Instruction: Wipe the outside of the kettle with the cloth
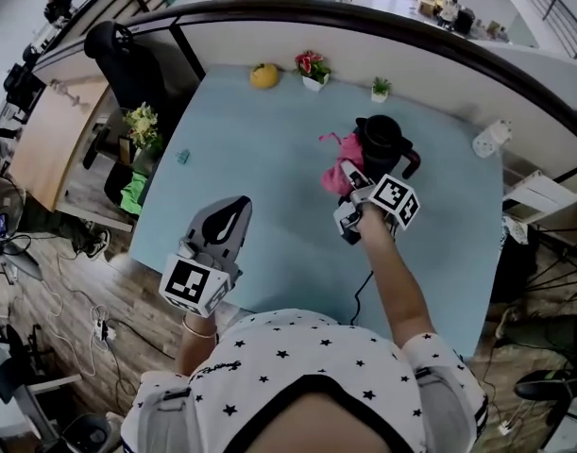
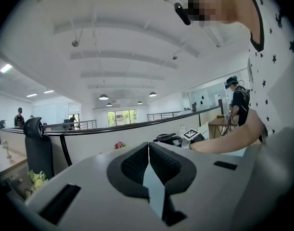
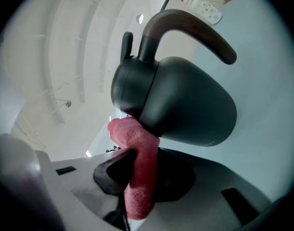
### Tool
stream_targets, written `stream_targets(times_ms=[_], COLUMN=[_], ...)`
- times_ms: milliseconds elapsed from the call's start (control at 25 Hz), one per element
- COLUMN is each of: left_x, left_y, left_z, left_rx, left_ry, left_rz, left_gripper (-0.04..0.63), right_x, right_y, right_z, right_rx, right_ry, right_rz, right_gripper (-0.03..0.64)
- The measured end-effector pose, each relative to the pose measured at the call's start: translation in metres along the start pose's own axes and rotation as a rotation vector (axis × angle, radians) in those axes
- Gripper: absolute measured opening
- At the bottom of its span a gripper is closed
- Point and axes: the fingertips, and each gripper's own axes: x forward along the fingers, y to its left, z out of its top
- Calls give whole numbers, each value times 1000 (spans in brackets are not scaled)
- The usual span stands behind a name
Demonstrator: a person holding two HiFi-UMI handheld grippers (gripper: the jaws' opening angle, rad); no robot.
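A black kettle (image 1: pixel 381 142) with a brown handle stands on the pale blue table (image 1: pixel 269 177), right of centre. My right gripper (image 1: pixel 356 181) is shut on a pink cloth (image 1: pixel 342 168) and holds it against the kettle's left side. In the right gripper view the cloth (image 3: pixel 137 167) runs up from between the jaws and presses on the kettle's dark body (image 3: pixel 185 100). My left gripper (image 1: pixel 233 211) hangs shut over the table's near left edge, apart from the kettle, with nothing in it. In the left gripper view its pads (image 2: pixel 137 163) meet.
A yellow object (image 1: pixel 263 75), a flower pot (image 1: pixel 313 70) and a small plant (image 1: pixel 381 89) line the table's far edge. A white power strip (image 1: pixel 491 138) lies at the far right. A black chair (image 1: pixel 127 59) stands beyond the left corner.
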Motion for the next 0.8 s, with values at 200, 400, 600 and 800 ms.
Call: stream_targets(times_ms=[200,400,600,800], left_x=[11,20,26,28], left_y=[-13,-25,-36,-46], left_z=[0,2,5,8], left_rx=[-3,0,7,17], left_ry=[0,0,3,7], left_rz=[-16,-32,-42,-44], left_gripper=[29,29,29,29], right_x=[-14,-30,-47,-63], right_y=[2,2,-1,-3], right_z=[7,13,23,37], right_rx=[6,31,45,45], right_ry=[13,11,6,-15], right_rz=[36,62,85,95], right_gripper=[92,92,93,92])
